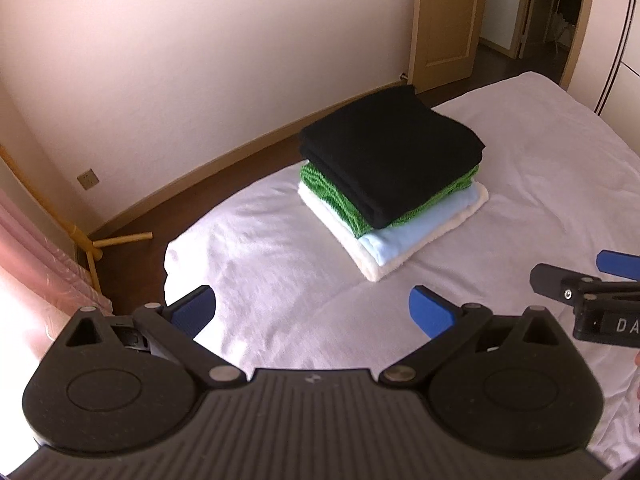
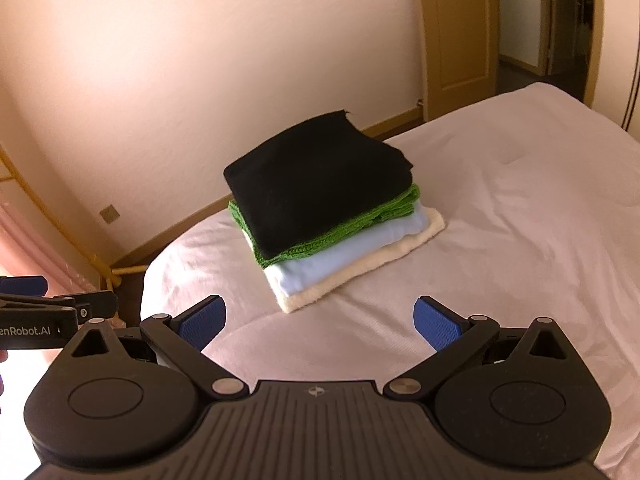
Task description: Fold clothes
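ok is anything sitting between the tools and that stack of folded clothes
Nothing visible. Only bare white bedsheet lies between the open right tool, the open left tool and the stack of folded clothes.

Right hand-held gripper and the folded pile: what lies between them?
Only bare white bedsheet between the right hand-held gripper and the folded pile, per the right wrist view.

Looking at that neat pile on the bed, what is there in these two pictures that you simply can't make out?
- Pile: both views show only its top and edges; the black piece covers the green, blue and cream layers, so their garment types are unknown.
- Right tool: cut off by the left view's right edge.
- Left tool: cut off by the right view's left edge.
- Bed: near part hidden behind the tool bodies.
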`<act>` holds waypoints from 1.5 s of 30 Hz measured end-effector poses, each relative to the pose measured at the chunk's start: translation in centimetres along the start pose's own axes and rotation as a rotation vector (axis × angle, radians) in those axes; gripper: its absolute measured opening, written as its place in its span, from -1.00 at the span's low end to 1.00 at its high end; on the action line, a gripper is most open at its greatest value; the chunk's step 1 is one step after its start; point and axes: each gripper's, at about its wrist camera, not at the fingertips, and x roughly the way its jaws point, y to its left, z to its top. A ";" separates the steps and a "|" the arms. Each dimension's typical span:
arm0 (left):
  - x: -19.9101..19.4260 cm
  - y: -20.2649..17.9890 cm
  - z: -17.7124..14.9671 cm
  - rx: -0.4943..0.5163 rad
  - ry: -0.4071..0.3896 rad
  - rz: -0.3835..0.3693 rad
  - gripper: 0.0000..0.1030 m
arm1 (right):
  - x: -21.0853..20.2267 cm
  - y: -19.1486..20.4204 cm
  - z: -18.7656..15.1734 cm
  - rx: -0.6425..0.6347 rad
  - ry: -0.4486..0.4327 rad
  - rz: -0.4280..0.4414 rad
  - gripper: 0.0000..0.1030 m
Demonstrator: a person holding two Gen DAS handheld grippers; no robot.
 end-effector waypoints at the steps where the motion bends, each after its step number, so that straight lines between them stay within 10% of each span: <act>1: 0.2 -0.1 0.0 -0.003 0.004 0.003 0.98 | 0.2 0.0 0.0 -0.006 0.006 0.004 1.00; 45: 10.7 -2.2 3.0 0.011 0.148 -0.002 0.98 | 9.9 -3.3 2.9 -0.018 0.173 -0.003 1.00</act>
